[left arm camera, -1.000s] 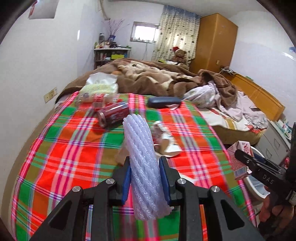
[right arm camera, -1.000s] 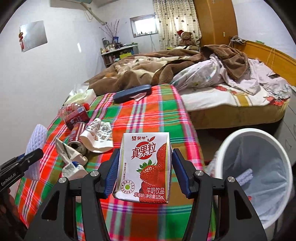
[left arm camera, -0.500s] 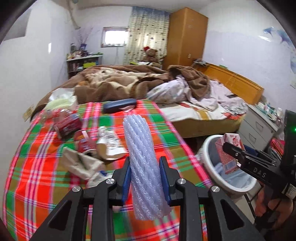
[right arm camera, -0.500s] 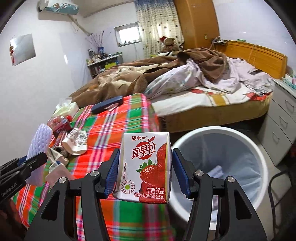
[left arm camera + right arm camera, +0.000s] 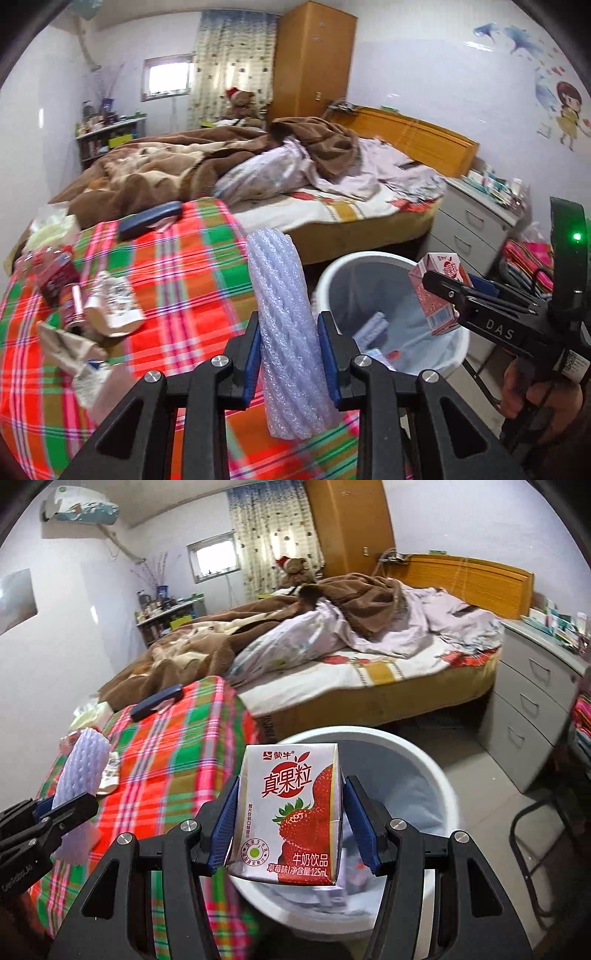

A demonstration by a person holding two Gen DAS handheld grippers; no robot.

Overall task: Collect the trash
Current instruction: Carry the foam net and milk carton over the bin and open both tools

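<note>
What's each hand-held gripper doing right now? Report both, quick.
Left hand-held gripper: shut on the foam net sleeve.
Right hand-held gripper: shut on the strawberry milk carton.

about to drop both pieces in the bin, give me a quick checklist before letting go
1. Right tool shut on the milk carton: ok.
2. Carton over the white bin: ok.
3. Left tool shut on the foam sleeve: ok.
4. Foam sleeve over the bin: not ok, it is beside the rim, above the plaid cloth.
5. Room left in the bin: ok.
6. The two tools apart: ok.
</note>
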